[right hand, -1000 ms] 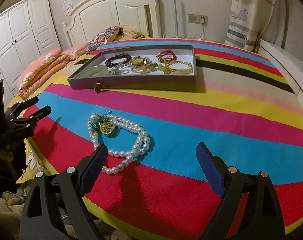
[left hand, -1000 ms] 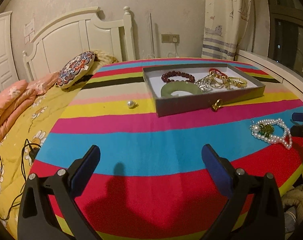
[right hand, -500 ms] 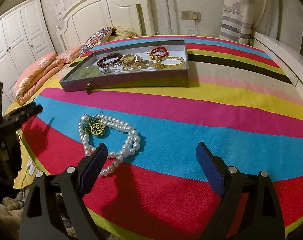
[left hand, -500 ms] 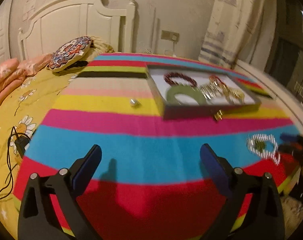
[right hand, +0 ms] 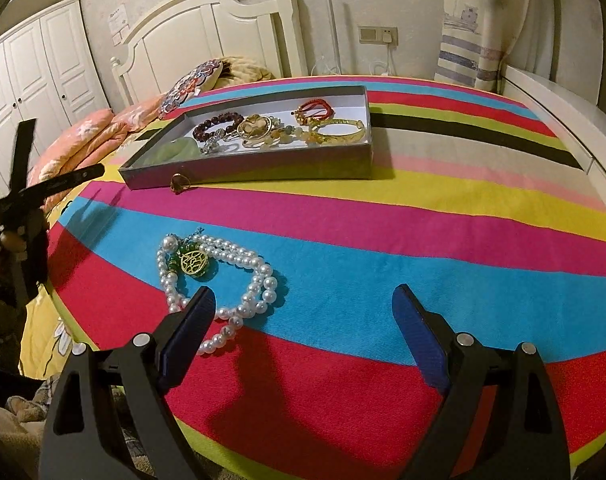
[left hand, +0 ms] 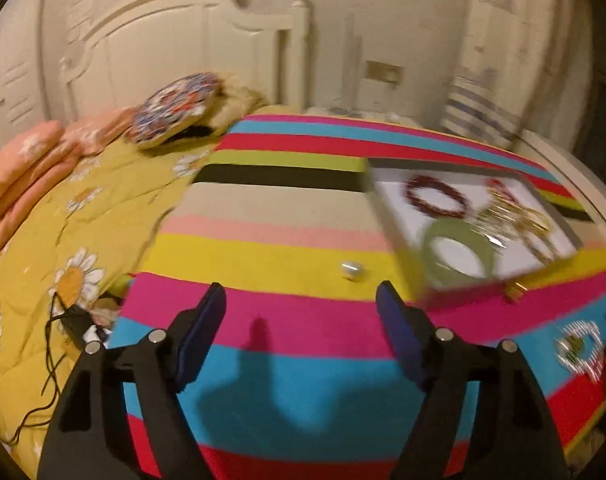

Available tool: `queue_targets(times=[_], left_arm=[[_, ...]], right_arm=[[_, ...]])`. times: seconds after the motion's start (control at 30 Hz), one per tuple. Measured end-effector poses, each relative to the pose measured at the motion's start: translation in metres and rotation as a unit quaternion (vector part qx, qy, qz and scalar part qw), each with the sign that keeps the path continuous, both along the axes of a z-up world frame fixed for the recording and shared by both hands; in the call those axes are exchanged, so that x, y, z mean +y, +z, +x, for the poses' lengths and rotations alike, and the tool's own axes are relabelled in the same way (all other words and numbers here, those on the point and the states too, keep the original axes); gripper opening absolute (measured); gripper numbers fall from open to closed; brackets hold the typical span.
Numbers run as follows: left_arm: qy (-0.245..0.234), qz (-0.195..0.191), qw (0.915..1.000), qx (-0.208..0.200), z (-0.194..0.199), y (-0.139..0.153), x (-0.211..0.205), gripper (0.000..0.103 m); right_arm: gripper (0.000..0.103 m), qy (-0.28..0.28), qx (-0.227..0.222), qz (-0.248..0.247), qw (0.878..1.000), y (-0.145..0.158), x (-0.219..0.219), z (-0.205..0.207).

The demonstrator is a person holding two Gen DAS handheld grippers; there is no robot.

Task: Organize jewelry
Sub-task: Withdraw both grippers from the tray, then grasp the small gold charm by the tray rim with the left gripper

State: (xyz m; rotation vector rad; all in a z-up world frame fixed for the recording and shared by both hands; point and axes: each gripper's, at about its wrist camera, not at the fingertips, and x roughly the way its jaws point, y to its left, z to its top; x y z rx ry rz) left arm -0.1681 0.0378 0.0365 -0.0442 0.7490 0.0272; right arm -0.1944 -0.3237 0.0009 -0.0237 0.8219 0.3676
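A grey tray with white lining holds a dark red bead bracelet, a green jade bangle, gold bangles and other pieces. A small gold ring lies against the tray's front wall. A loose pearl sits on the yellow stripe, just beyond my open, empty left gripper. A white pearl necklace with a green and gold pendant lies on the blue stripe, just ahead of my open, empty right gripper, by its left finger. The left gripper also shows in the right wrist view.
The striped blanket covers the bed. A patterned cushion and pink pillows lie near the white headboard. A black cable lies on the yellow daisy quilt at left. A curtain hangs at right.
My left gripper has swung forward and left towards the loose pearl, its view now blurred. My right gripper has edged closer to the pearl necklace. Both stay open.
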Motion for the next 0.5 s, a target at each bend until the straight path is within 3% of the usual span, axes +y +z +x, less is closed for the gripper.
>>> queue_targets(times=[0.1, 0.2, 0.27, 0.37, 0.5], left_arm=[[-0.03, 0.042, 0.9987, -0.007, -0.01, -0.001, -0.026, 0.076], [-0.033, 0.074, 0.9966, 0.016, 0.005, -0.006, -0.033, 0.064], [-0.023, 0.065, 0.9968, 0.042, 0.023, -0.009, -0.024, 0.06], [-0.02, 0.059, 0.9968, 0.049, 0.027, -0.01, -0.017, 0.048], [-0.081, 0.039, 0.9958, 0.013, -0.006, -0.002, -0.044, 0.045]], right_arm=[[0.086, 0.001, 0.001, 0.001, 1.0, -0.001, 0.001, 0.0], [0.086, 0.004, -0.001, -0.001, 1.0, 0.001, 0.002, -0.001], [0.086, 0.002, -0.004, 0.0, 1.0, 0.002, 0.001, -0.002], [0.086, -0.004, -0.004, 0.003, 1.0, 0.002, -0.002, -0.001], [0.086, -0.004, 0.001, 0.006, 1.0, -0.001, -0.002, 0.002]])
